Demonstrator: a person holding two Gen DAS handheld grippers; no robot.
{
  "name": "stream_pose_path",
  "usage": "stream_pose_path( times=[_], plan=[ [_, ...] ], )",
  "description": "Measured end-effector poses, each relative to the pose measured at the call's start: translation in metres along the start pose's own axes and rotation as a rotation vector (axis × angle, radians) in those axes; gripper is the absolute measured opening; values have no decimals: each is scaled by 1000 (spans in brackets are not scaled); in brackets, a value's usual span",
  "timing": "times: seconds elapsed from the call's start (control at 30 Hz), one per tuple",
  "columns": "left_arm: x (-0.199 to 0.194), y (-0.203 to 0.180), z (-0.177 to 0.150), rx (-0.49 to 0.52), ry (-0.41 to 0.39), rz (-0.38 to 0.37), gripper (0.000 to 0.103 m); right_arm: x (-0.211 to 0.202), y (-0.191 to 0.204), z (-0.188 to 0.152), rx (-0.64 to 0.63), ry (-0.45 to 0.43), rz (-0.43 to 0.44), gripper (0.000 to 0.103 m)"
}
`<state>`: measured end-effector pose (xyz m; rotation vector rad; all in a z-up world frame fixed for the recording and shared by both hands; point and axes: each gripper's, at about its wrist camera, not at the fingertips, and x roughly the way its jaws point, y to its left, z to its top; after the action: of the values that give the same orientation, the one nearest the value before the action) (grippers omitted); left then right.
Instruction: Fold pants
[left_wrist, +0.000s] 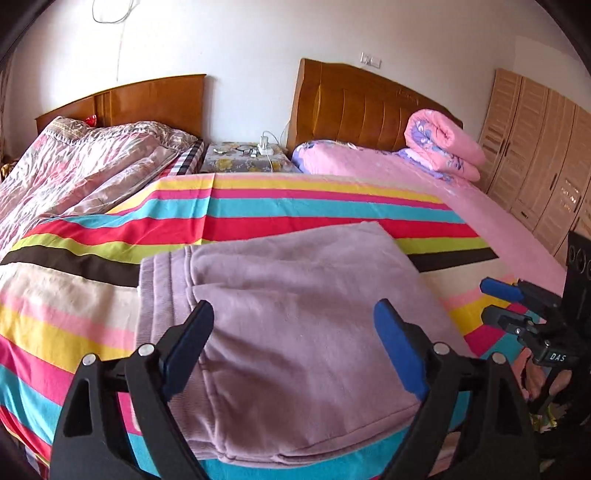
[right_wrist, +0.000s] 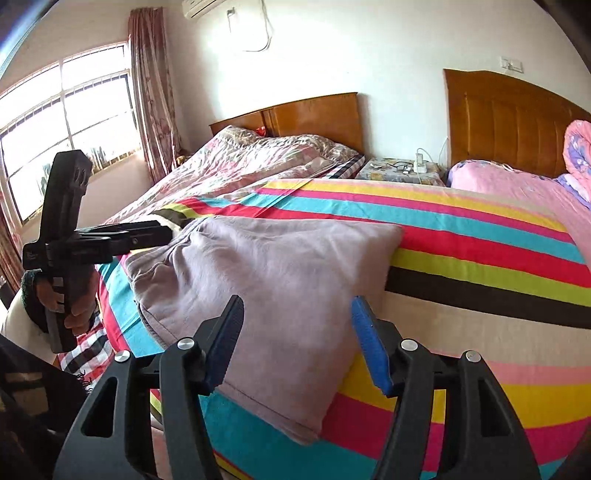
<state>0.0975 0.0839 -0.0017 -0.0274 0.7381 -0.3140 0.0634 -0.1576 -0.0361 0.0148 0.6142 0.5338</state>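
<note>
Pants (left_wrist: 295, 314), mauve and folded into a thick rectangle, lie flat on the striped sheet (left_wrist: 258, 206) of the bed, their ribbed waistband toward the window (right_wrist: 66, 122) side. Left tool (left_wrist: 293, 347) hangs above the pants with jaws spread wide, nothing between the pads. Right tool (right_wrist: 297, 343) hangs over the pants' near corner, jaws parted and likewise empty. Beyond the pants, past the sheet's far edge, stands a nightstand (left_wrist: 243, 157) between two wooden headboards; a rolled pink quilt (left_wrist: 443, 147) rests farther back.
</note>
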Motion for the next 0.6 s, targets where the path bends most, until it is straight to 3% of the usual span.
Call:
stream_pose_path(
  times=[0.1, 0.13, 0.2, 0.27, 0.4, 0.6],
  plan=[
    [39, 13, -25, -24, 113, 37, 86, 32, 16, -17, -80, 134, 10, 60],
    [42, 17, -33, -19, 112, 30, 86, 40, 21, -29, -128, 176, -8, 61],
    [43, 21, -43, 17, 77, 12, 86, 39, 28, -43, -204, 149, -35, 61],
    [45, 19, -45, 41, 77, 25, 86, 37, 21, -40, -148, 161, 7, 61],
    [52, 17, -46, 58, 75, 3, 100, 37, 12, -25, -182, 236, 94, 61],
    [52, 13, -52, 84, 41, 15, 101, 47, -19, 35, -114, 121, 203, 61]
  ],
)
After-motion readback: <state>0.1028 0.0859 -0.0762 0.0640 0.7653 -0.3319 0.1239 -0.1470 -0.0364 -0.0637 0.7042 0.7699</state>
